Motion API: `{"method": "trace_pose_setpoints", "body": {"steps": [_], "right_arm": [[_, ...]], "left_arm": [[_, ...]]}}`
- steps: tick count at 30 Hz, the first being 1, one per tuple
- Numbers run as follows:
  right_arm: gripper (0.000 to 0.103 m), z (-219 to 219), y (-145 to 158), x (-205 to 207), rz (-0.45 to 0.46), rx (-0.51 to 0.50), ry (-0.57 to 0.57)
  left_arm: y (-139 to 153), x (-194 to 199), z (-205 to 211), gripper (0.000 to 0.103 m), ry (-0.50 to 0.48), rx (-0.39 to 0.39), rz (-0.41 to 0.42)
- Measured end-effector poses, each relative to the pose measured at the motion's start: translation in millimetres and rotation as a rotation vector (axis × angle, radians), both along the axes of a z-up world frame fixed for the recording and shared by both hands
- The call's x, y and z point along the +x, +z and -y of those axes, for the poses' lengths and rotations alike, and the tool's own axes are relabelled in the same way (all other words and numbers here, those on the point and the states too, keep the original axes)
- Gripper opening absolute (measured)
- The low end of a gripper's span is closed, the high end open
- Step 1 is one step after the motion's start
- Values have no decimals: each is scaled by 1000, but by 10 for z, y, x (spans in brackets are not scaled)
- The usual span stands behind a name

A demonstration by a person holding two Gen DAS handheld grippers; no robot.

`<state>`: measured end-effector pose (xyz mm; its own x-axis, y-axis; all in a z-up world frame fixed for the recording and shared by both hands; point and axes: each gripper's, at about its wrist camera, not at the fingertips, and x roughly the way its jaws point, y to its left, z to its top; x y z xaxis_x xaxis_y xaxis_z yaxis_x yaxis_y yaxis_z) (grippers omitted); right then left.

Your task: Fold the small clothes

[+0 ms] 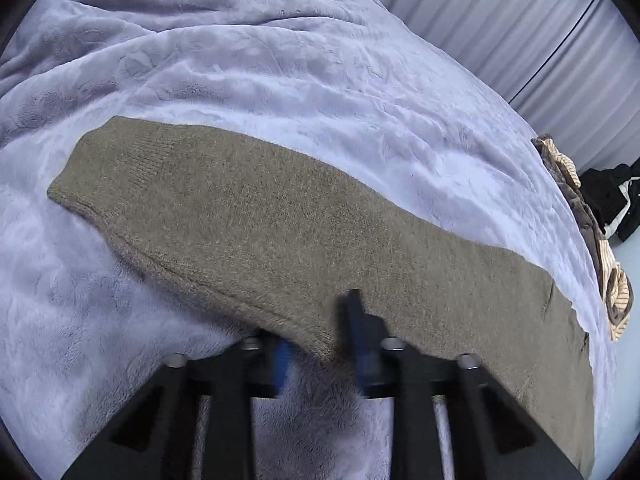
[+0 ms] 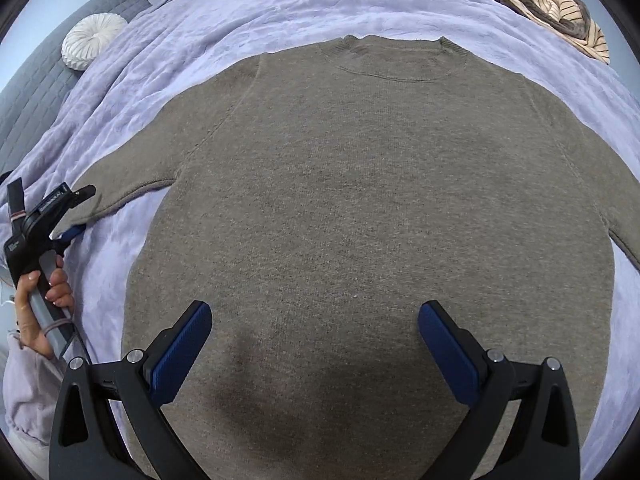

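lavender plush blanket [image 2: 280, 12], white round pillow [image 2: 93, 40], grey quilted headboard [image 2: 36, 92], pleated curtain [image 1: 520, 28]

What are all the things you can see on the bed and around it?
sweater: one, grey-brown, spread flat on the blanket, sleeves out.
blanket: one, pale purple, fluffy, covering the bed.
striped clothes: a small heap, cream with dark stripes and brown, at the bed's far edge.
round cushion: one, white, on a grey quilted seat beside the bed.
dark clothes: a pile, black with white, beyond the bed.
left gripper: one, black with blue pads, jaws around the sweater's sleeve edge.
right gripper: one, black with blue pads, jaws wide apart above the sweater.
hand: one, holding the left gripper's handle.
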<state>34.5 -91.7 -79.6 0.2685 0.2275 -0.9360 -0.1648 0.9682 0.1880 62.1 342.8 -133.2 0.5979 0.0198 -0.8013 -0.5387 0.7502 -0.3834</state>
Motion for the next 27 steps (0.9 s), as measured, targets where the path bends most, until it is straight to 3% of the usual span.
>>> {"method": "trace_pose_setpoints", "body": {"steps": [2, 5, 9, 14, 19, 23, 27], "right_arm": [[103, 29, 15, 8, 6, 5, -1], [103, 119, 61, 1, 27, 30, -12], [103, 260, 146, 1, 71, 84, -22], [103, 573, 245, -3, 120, 161, -84], [103, 1060, 285, -12, 141, 180, -179], [103, 1485, 218, -37, 130, 178, -270], [103, 1800, 100, -43, 105, 172, -336]], "left_arm": [[81, -38, 9, 11, 18, -3, 54], [344, -26, 167, 11, -26, 74, 132], [844, 130, 727, 11, -195, 181, 238], [1301, 544, 1809, 11, -444, 213, 324], [1264, 898, 2964, 11, -662, 199, 285], [887, 1060, 3741, 11, -786, 220, 158], [439, 1049, 4066, 12, -827, 282, 17]]}}
